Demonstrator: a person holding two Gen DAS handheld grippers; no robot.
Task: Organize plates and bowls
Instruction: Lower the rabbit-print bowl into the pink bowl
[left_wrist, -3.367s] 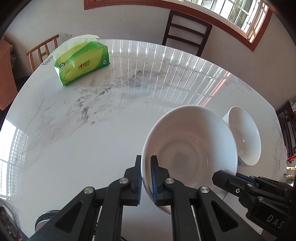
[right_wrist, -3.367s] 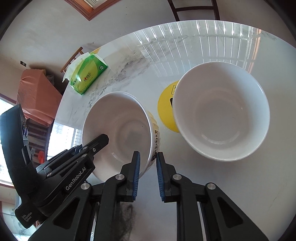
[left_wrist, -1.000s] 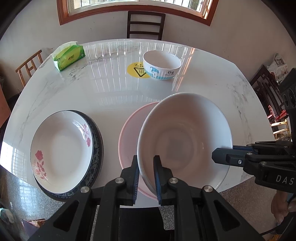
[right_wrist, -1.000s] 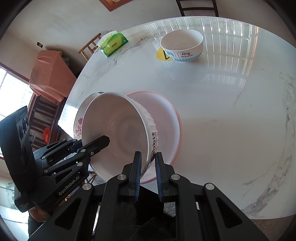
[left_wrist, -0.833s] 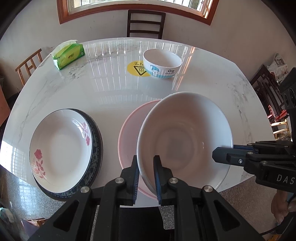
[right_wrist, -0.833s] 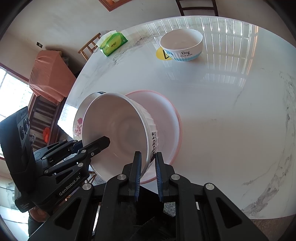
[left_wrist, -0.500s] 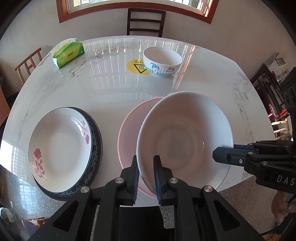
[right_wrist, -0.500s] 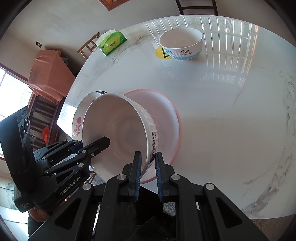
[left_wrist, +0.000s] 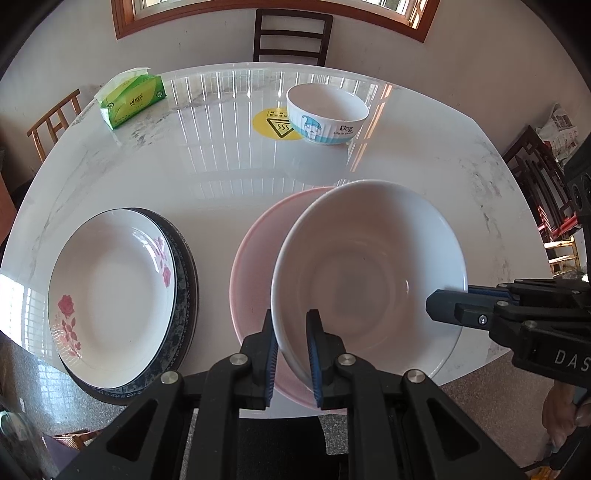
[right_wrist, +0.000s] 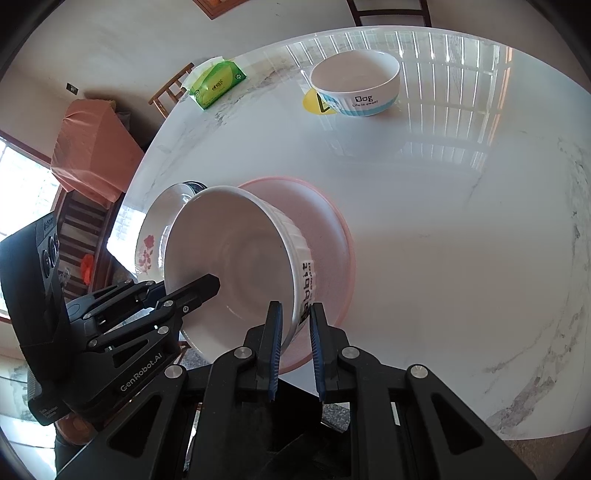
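Large white bowl, ribbed outside with printed lettering, is held tilted above the pink bowl at lower centre of both views; whether the two touch cannot be told. Left gripper is clamped on the white bowl's near rim, one pad inside, one outside. Right gripper is clamped on the opposite rim in the same manner, its tips entering the left view from the right edge.

Left of the pink bowl, a white floral plate rests on a dark-rimmed plate at the table edge. In the upper centre, a smaller bowl marked "Dog" stands beside a yellow warning sticker. Green tissue pack lies upper left.
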